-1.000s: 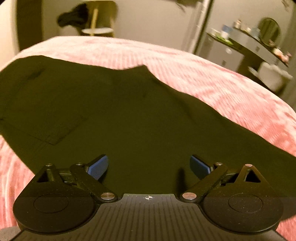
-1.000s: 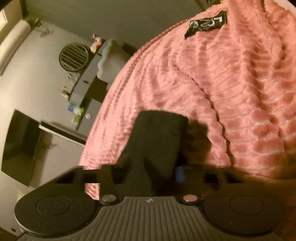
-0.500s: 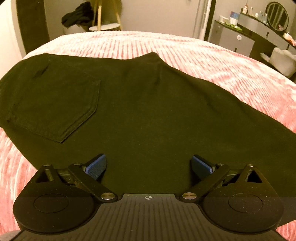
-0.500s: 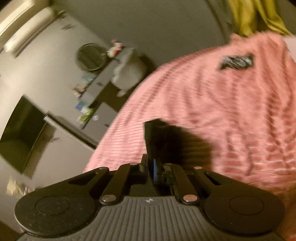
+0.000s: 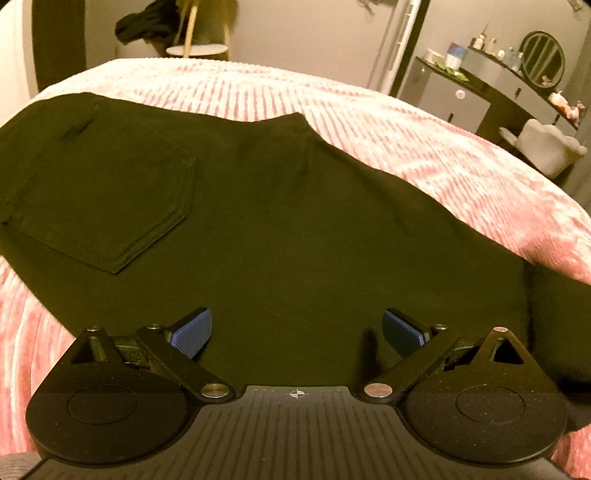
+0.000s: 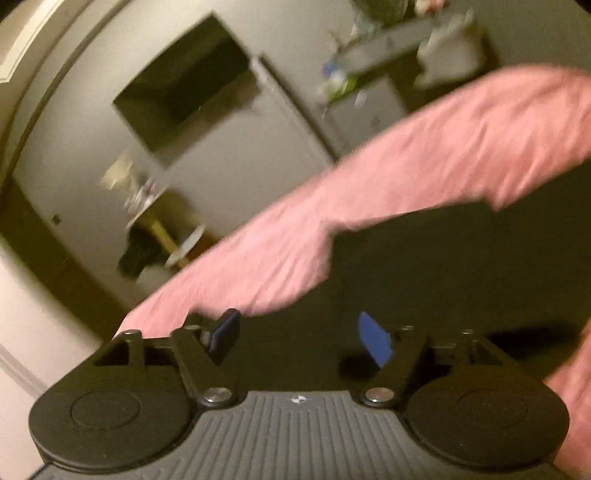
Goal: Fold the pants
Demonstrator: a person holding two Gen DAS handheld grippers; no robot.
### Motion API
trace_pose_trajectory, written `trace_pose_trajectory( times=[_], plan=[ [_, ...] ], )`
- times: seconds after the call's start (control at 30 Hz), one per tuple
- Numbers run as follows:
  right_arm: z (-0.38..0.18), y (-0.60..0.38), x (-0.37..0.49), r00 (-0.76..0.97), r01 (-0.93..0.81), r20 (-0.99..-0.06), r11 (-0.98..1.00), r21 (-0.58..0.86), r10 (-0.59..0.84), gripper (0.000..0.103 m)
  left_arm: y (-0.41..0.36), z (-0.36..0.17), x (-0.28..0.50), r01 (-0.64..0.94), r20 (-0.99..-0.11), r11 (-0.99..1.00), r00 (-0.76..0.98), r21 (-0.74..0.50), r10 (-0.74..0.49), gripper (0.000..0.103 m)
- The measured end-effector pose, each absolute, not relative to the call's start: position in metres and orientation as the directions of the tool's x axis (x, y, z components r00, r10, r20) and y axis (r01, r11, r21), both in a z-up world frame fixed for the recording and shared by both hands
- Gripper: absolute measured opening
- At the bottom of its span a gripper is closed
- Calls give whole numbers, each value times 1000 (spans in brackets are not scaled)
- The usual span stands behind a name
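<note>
Dark pants (image 5: 280, 206) lie flat on a pink ribbed bedspread (image 5: 424, 140), back pocket (image 5: 110, 206) up at the left, one leg running off to the right. My left gripper (image 5: 297, 332) hovers over the near edge of the pants, open, nothing between its blue pads (image 5: 194, 332). In the blurred, tilted right wrist view the pants (image 6: 461, 266) fill the right side. My right gripper (image 6: 299, 339) is above them with its jaws opening and nothing between them.
The bedspread (image 6: 388, 192) slopes across the right wrist view. Beyond the bed stand a small round side table with dark clothes (image 5: 159, 26), a grey dresser with a round mirror (image 5: 543, 59) and a pale chair (image 5: 546, 147). A dark wall screen (image 6: 184, 85) shows too.
My right gripper was shut on the pant leg end, then let go and opened while swinging sideways and rolling toward the main body of the pants. The left gripper has stayed put.
</note>
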State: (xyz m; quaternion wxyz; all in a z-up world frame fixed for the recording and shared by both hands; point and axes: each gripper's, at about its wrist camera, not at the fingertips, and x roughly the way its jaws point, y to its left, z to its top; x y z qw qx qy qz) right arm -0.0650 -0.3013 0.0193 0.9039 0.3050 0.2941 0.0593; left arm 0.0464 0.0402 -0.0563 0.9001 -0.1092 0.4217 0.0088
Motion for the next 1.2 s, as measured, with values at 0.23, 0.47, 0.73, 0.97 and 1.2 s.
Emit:
trace_pose_trajectory(
  times=[0.23,0.47,0.73,0.97,1.2],
  plan=[
    [-5,-376,-101,831,335,-544,675,657,118,72,32,-57,50,-46,-755,974,641,-220,-140,101],
    [-59,-428,-137,865,404,-470,311,860,177,72,16,-53,63,64,-704,876,569,-478,-425,101],
    [-61,-414,-114,841,362,-485,416,834,240,72,-85,-61,127,184,-733,834,405,-519,-546,100],
    [-84,-430,-121,858,353,-421,258,900,294,72,-120,-64,146,236,-730,805,340,-545,-593,53],
    [-86,-428,-120,867,329,-387,223,918,314,72,-118,-90,151,81,-698,736,260,-673,-667,17]
  ],
)
